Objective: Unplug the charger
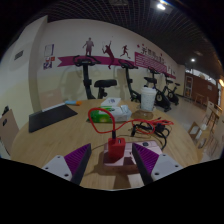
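My gripper (112, 165) points forward over a light wooden table (60, 135) in what looks like a gym. Its two fingers come up from six o'clock, each with a purple pad; the left pad (77, 157) sits at about seven o'clock and the right pad (149, 158) at about five o'clock. The fingers are spread apart, with a clear gap between them, so I am not clamping anything.

Between the fingers, toward their tips, stands a small red block-shaped object (116, 148), which I take to be the charger. I see space on each side of it, so neither pad presses on it. What it plugs into is hard to make out; below it, toward six o'clock, lies a pale flat shape I cannot identify.

Just beyond the charger, near the centre of my view, lies a white thing with a green edge (108, 112), too small to name with certainty. To its right, at about three o'clock, sits a red frame-like object (152, 123) on the table.

Farther off, a dark mat (50, 117) lies on the floor at about nine o'clock. Exercise bikes (92, 74) stand along the cream wall at twelve o'clock, under a magenta stripe with figures of athletes (105, 47). A white cylindrical bin (148, 98) stands at about two o'clock.
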A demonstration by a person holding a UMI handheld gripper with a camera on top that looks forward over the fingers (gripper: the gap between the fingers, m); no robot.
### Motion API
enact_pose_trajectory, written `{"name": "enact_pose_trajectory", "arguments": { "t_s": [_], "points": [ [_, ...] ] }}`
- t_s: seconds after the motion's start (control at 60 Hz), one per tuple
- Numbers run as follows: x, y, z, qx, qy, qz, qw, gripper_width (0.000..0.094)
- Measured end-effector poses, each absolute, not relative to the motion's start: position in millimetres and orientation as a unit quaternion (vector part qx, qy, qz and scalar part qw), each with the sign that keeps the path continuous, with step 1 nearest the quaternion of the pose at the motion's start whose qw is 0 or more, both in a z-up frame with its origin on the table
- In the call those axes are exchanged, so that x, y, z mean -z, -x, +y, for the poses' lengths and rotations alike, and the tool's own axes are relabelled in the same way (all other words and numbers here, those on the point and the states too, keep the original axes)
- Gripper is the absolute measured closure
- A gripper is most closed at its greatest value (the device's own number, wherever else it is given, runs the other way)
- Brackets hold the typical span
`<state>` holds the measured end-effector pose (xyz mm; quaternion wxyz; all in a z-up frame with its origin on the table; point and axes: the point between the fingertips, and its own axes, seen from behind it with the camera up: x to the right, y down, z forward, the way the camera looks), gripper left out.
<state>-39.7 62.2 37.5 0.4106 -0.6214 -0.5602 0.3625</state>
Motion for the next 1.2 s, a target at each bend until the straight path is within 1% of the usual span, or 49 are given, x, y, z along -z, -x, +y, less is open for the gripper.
{"name": "enact_pose_trajectory", "arguments": {
  "t_s": [0.083,0.233,0.283,0.3,0.317,0.333,0.383,0.417,0.45,0.467,0.517,0.55,0.583,0.633,0.683,0.733,0.783,0.867,0.933,1.067,1.133,1.167,1.2],
  "points": [
    [-32,51,62,-0.363,0.619,-0.565,0.407,0.0073],
    [-26,68,61,-0.365,0.618,-0.569,0.401,0.0113],
    [-25,70,61,-0.362,0.616,-0.573,0.402,0.0457],
    [-24,71,65,-0.353,0.618,-0.572,0.409,0.0571],
    [-27,72,78,-0.341,0.618,-0.565,0.428,0.0686],
    [-27,71,75,-0.350,0.620,-0.565,0.417,0.0709],
    [-27,72,77,-0.349,0.626,-0.567,0.407,0.0797],
    [-28,72,78,-0.354,0.639,-0.561,0.388,0.0803],
    [-45,71,77,-0.380,0.654,-0.535,0.377,0.0802],
    [-59,73,83,-0.389,0.655,-0.522,0.384,0.0806],
    [-103,78,114,-0.391,0.643,-0.503,0.425,0.0803],
    [-126,79,128,-0.398,0.646,-0.489,0.431,0.0804],
    [-145,76,143,-0.403,0.658,-0.475,0.423,0.0802],
    [-160,73,165,-0.401,0.668,-0.467,0.417,0.0803],
    [-176,73,194,-0.392,0.669,-0.468,0.425,0.0803],
    [-180,70,219,-0.375,0.667,-0.478,0.431,0.0805],
    [-176,69,243,-0.357,0.666,-0.490,0.434,0.0804],
    [-149,69,271,-0.322,0.677,-0.513,0.419,0.0805],
    [-120,63,285,-0.295,0.687,-0.533,0.397,0.0803],
    [-47,49,293,-0.250,0.700,-0.570,0.350,0.0785],
    [-17,46,292,-0.232,0.702,-0.588,0.328,0.0742],
    [-9,34,295,-0.227,0.701,-0.596,0.318,0.0700],
    [5,41,291,-0.223,0.701,-0.601,0.312,0.0681]
  ]
}}
